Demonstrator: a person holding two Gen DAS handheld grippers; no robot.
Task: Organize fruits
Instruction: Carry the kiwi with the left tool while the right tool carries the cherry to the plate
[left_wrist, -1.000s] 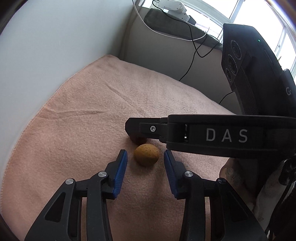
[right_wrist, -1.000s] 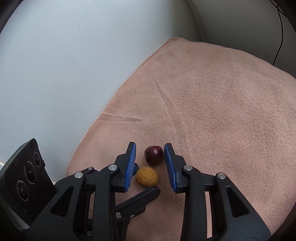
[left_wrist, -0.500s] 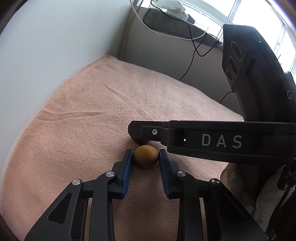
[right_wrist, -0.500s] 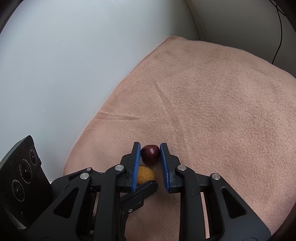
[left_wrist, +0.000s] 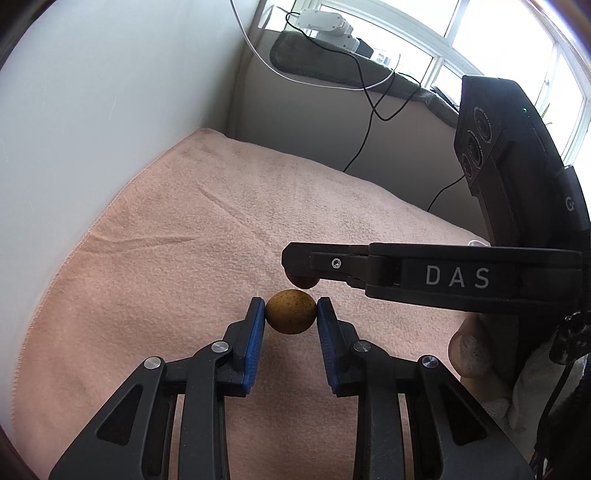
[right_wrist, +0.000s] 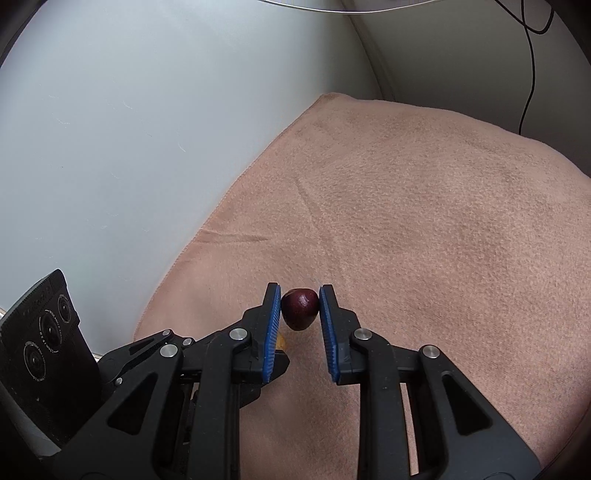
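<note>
Two tongs work here, each with two black fingers faced in ribbed blue pads. The left tongs (left_wrist: 291, 321) are clamped on one fruit, a tan ball (left_wrist: 291, 311) with a dull, speckled skin, both pads pressed to its sides. The right tongs (right_wrist: 300, 309) are clamped on the other fruit, a plum (right_wrist: 300, 308), dark red, smooth and glossy, slightly tapered at its lower end.

In the left view the right tongs cross in from 3 o'clock as a flat black bar lettered "DAS", and the plum peeks out beneath its tip, at 12 o'clock of the tan ball and just beside it. In the right view a sliver of the tan ball shows at 7 o'clock of the plum, behind the left pad. Whether either fruit touches the cloth I cannot tell.

So two fruits in all, both at the near middle of one towel (left_wrist: 207, 236), a peach-pink, nappy cloth with a stitched hem and a few shallow creases, spread over the surface.

Outward, a plain pale wall (right_wrist: 122, 122) runs along 9 to 11 o'clock. In the left view, at 12 to 2 o'clock, black cables (left_wrist: 369, 99) hang below a window ledge.
</note>
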